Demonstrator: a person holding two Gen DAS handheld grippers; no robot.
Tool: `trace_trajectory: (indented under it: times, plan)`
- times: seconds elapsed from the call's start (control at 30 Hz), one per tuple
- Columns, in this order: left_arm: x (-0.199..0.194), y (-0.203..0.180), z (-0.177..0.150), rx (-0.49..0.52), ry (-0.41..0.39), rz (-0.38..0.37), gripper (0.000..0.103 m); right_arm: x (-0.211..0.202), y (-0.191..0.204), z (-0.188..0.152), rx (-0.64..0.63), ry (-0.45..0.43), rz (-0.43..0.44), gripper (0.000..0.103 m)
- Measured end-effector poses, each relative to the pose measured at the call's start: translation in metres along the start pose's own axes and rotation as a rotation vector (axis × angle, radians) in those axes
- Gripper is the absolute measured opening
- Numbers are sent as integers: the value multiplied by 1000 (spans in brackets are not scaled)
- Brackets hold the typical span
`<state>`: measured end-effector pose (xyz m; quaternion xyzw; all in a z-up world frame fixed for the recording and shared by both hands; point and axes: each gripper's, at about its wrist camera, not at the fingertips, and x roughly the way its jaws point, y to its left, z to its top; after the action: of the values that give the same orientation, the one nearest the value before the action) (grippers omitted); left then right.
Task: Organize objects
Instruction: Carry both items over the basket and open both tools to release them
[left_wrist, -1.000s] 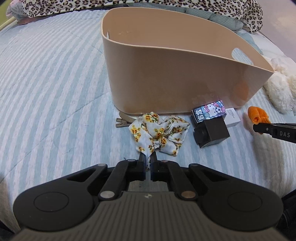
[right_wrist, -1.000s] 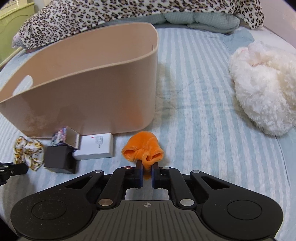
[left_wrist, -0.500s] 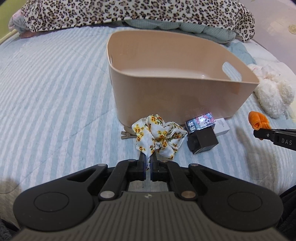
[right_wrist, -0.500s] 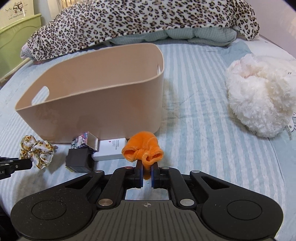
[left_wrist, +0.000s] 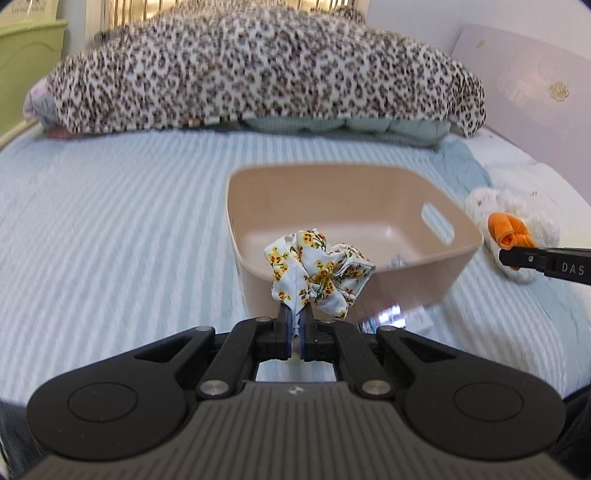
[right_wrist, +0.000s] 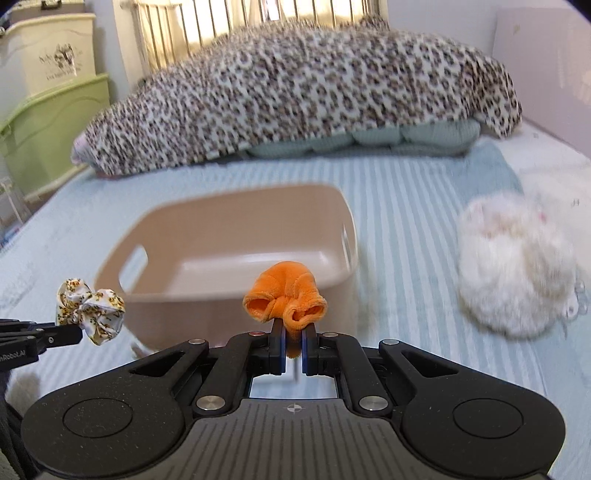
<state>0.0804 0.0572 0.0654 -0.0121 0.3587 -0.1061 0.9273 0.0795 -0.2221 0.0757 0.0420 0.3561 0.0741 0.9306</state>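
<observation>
While my left hand-held gripper (left_wrist: 294, 326) is clamped on the flowered scrunchie (left_wrist: 317, 271) and the right hand-held gripper (right_wrist: 293, 341) on the orange cloth (right_wrist: 284, 299), both hang above the bed near the tan bin (left_wrist: 436, 269). I want each past the rim before letting go.

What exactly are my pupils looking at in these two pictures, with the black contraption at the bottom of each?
Each picture comes from a camera on a hand-held two-finger gripper, looking along its fingers. The left gripper pinches a floral scrunchie; the right gripper pinches an orange cloth piece. Both are held up near a beige bin that stands on a striped bed. A white plush toy lies beside it, a leopard blanket behind.
</observation>
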Motion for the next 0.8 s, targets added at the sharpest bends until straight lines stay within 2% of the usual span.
trace_trajectory:
  times: [0.17,0.33,0.53,0.8]
  plan:
    - [4,-3,29,34,-68,26,4,3,7,30,3,-67,8,7]
    - [24,-5,52,52,-83,39,4,20,15,48,-7,-87,7,7]
    - [65,-15,66,64,-28,38,4,54,19,60,-9,-65,-5,7]
    - [126,-25,58,108,111,75,5,98,21,55,-20,9,-29,7]
